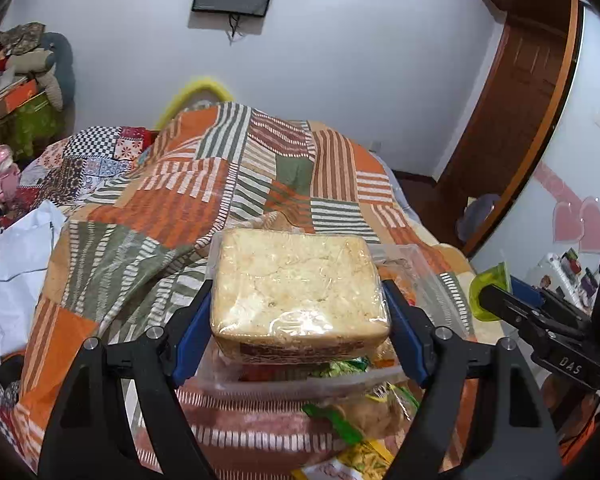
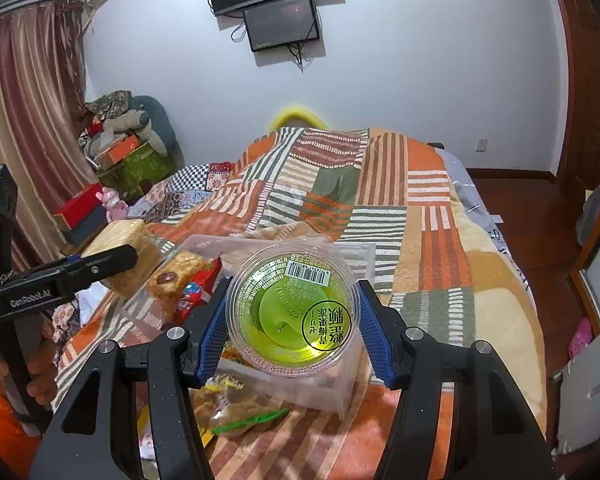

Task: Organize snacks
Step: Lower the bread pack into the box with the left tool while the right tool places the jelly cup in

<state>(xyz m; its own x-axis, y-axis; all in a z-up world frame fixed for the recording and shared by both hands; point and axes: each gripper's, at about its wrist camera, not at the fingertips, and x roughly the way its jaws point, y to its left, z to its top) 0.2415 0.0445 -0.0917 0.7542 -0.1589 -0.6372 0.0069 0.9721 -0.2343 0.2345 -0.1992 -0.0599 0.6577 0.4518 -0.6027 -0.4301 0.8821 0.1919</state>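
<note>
My left gripper (image 1: 298,308) is shut on a plastic-wrapped pale cake block (image 1: 296,284) and holds it over a clear plastic bin (image 1: 284,386) on the bed. My right gripper (image 2: 294,316) is shut on a round green jelly cup (image 2: 292,312) with a barcode lid, held above the same clear bin (image 2: 300,390). The bin holds a nut bar (image 2: 176,276) and a red packet (image 2: 202,284). The left gripper with the cake block (image 2: 120,248) shows at the left of the right wrist view. The jelly cup (image 1: 490,292) shows at the right of the left wrist view.
Loose snack packets lie in front of the bin (image 1: 360,416) (image 2: 236,412). A patchwork blanket (image 1: 220,184) covers the bed. White cloth (image 1: 12,264) lies at the left. Piled boxes and toys (image 2: 120,152) stand by the curtain. A wooden door (image 1: 516,120) is on the right.
</note>
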